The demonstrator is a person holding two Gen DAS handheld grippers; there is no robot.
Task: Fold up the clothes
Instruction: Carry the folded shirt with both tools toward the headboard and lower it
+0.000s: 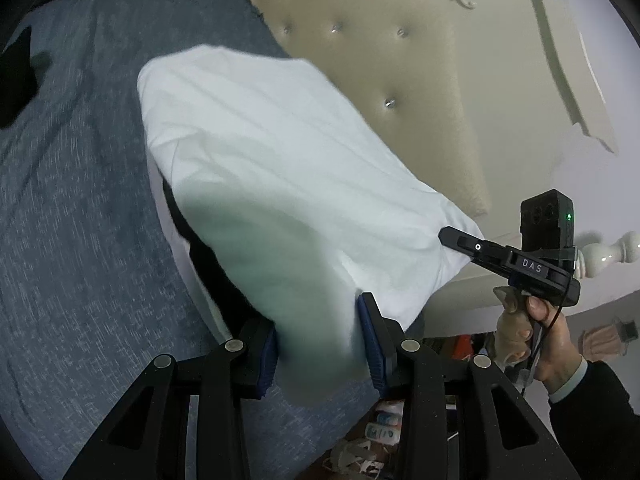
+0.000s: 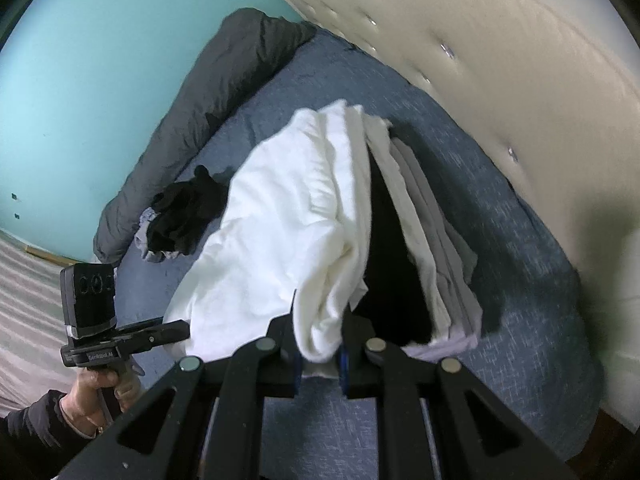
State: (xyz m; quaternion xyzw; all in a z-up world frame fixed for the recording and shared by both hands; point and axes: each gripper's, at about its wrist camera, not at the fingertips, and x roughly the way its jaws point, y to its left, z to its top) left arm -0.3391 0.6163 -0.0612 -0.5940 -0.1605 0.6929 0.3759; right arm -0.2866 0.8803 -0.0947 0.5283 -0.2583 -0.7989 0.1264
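One white garment is held up above the blue-grey bed, stretched between two claws. In the left wrist view the left claw is seen closed on a thick bunch of the cloth, its blue pads pressed against the fabric; the right claw is seen at the far corner, nipping the cloth's edge, with the hand on its grip. In the right wrist view the right claw is narrowly shut on a gathered fold, and the left claw is seen from outside at the cloth's other end. Only this view shows what lies underneath: a stack of folded pale and black clothes on the bed, one crumpled black garment beyond, and one dark grey quilt along the teal wall. The tufted cream headboard appears in both views.
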